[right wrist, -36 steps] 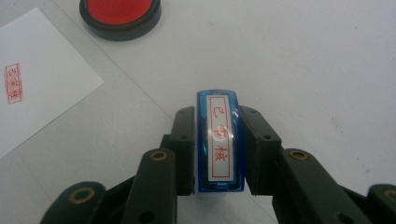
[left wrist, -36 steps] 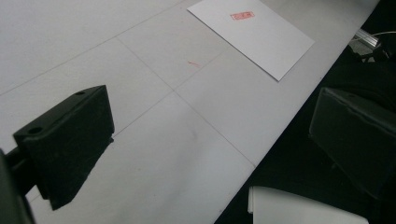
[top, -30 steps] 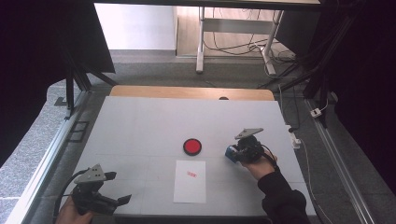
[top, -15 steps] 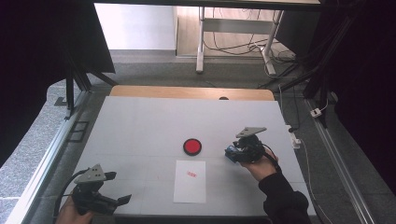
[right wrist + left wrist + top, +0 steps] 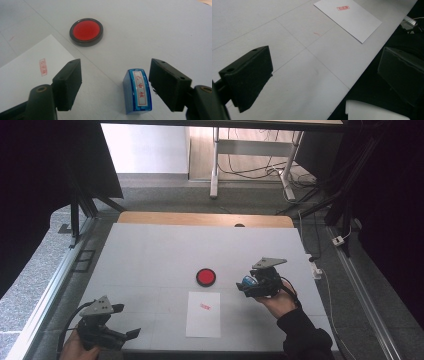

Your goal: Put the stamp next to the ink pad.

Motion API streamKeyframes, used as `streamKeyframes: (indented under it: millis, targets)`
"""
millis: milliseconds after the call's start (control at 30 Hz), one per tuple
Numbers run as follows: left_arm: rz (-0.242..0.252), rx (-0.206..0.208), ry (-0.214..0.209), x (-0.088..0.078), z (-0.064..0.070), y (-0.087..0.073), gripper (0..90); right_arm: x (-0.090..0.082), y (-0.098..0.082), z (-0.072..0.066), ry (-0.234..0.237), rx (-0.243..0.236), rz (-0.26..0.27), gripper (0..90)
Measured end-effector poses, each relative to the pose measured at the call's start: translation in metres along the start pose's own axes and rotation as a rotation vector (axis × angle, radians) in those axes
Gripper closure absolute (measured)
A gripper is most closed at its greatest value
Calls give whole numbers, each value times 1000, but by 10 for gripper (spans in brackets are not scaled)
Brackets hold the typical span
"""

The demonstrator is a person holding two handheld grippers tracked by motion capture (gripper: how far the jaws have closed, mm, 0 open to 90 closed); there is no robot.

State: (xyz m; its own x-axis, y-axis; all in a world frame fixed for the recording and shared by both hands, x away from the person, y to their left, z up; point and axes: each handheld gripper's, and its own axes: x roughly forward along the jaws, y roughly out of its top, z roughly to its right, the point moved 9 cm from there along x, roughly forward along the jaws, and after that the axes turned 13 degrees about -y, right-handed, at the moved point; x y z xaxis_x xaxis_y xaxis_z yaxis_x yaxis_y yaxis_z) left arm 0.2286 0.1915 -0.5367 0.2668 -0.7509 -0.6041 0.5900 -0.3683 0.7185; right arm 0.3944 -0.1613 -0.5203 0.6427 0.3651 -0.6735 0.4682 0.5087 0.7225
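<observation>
A blue stamp (image 5: 138,91) with a white label stands on the table, closer to the right jaw of my right gripper (image 5: 116,77), which is open. In the high view the stamp (image 5: 246,281) peeks out at the front of that gripper (image 5: 250,286), at the table's right middle. A round red ink pad (image 5: 205,277) lies just left of it, also seen ahead of the jaws (image 5: 86,31). A white sheet (image 5: 203,314) carries a red imprint (image 5: 204,306). My left gripper (image 5: 127,321) is open at the front left edge with nothing between its jaws.
The grey table (image 5: 150,255) has a wooden strip along its far edge (image 5: 200,218). In the left gripper view the white sheet (image 5: 348,18) lies ahead near the table's front edge, and beyond that edge it is dark. A metal rail (image 5: 45,305) runs along the table's left side.
The right hand has barely shifted around the stamp. The left gripper has not moved.
</observation>
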Motion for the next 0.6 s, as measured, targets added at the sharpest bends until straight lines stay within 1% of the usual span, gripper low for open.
streamKeyframes:
  millis: [33,267,433,600]
  targets:
    - [-1,0,1,0,0,0,0,0,0,-1,-3,4,5,254]
    - [-3,-1,5,0,0,0,0,-6,-2,-6,13,0,13,199]
    - [2,-7,5,-1,-1,0,0,-11,-2,-9,21,16,21,159]
    - [12,-16,6,-1,-2,0,0,-17,-5,-12,29,33,16,106]
